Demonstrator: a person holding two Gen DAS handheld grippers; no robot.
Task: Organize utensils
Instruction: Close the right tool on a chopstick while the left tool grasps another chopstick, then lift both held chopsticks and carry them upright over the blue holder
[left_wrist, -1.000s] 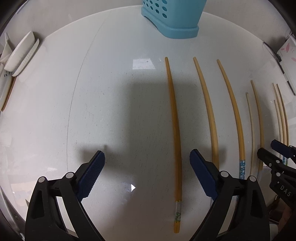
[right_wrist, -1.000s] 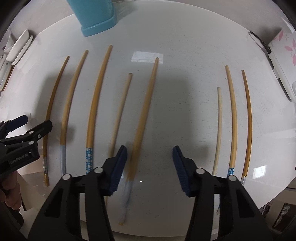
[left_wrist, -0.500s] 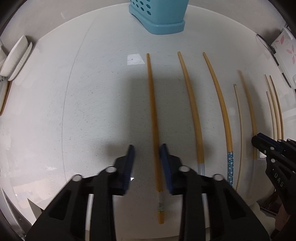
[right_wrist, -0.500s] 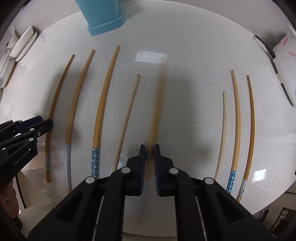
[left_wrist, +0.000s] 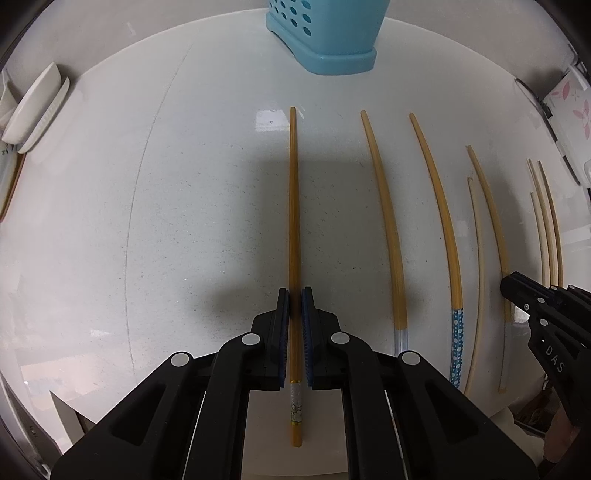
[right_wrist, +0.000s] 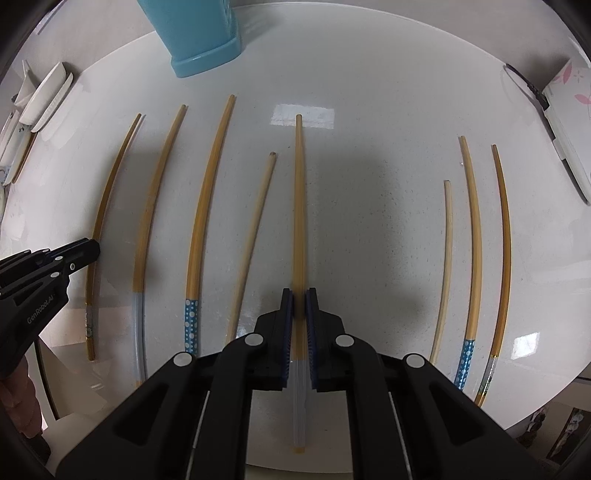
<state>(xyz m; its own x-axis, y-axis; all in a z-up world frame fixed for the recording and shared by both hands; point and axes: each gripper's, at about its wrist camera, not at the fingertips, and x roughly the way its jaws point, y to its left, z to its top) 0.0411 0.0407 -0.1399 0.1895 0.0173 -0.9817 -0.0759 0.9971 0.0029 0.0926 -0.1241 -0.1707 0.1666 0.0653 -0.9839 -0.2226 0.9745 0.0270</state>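
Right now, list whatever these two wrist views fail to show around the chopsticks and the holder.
- Blue holder: its top and inside are cut off by the upper edge in both views.
- Chopstick in the left gripper: the pads cover its gripped stretch.
- Chopstick in the right gripper: likewise covered where gripped.
- Both chopsticks: whether lifted or resting on the table cannot be told.
- Left view: the far-right chopsticks are too thin to tell patterns.

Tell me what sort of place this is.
Probably a home kitchen or dining table: chopsticks lie in a row on a white tabletop, beside a blue perforated utensil holder and stacked white dishes.
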